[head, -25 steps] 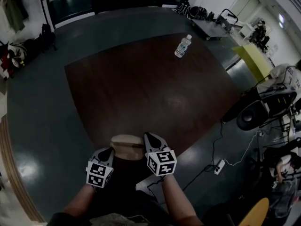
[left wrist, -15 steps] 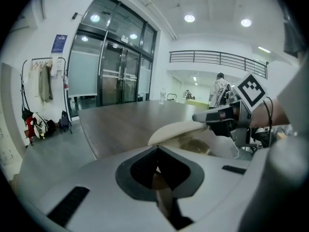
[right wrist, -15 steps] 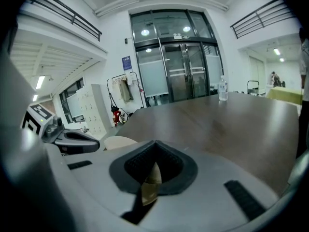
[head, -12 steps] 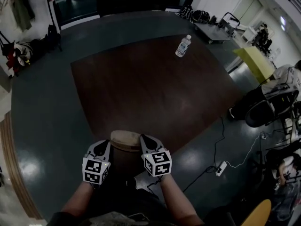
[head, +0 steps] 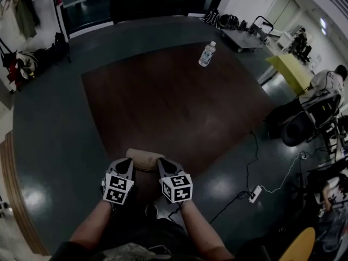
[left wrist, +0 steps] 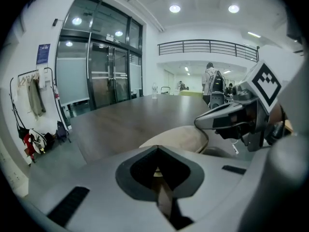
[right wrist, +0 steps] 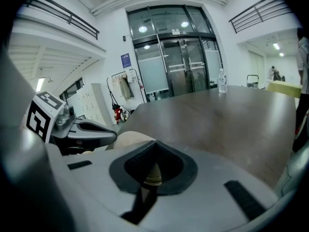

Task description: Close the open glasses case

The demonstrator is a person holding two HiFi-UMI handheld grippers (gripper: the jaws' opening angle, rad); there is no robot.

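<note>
A tan glasses case [head: 144, 159] lies at the near edge of the dark brown table [head: 174, 102]. From here its lid looks lowered, though the seam is hidden. My left gripper [head: 125, 165] sits against the case's left end and my right gripper [head: 162, 165] against its right end. In the left gripper view the case [left wrist: 179, 137] shows as a tan dome just past the shut left gripper [left wrist: 157, 149], with the right gripper [left wrist: 227, 120] beside it. In the right gripper view the case [right wrist: 130, 138] peeks out beyond the shut right gripper [right wrist: 153, 148]. Neither gripper holds anything.
A clear water bottle [head: 205, 54] stands at the table's far right edge. Office chairs [head: 296, 126] and a power strip [head: 254, 193] with cables are on the floor to the right. A coat rack [head: 24, 15] stands at the far left.
Both grippers have drawn closer together at the ends of the case, the right one shifting left. The case sits lower and flatter between them than a second ago.
</note>
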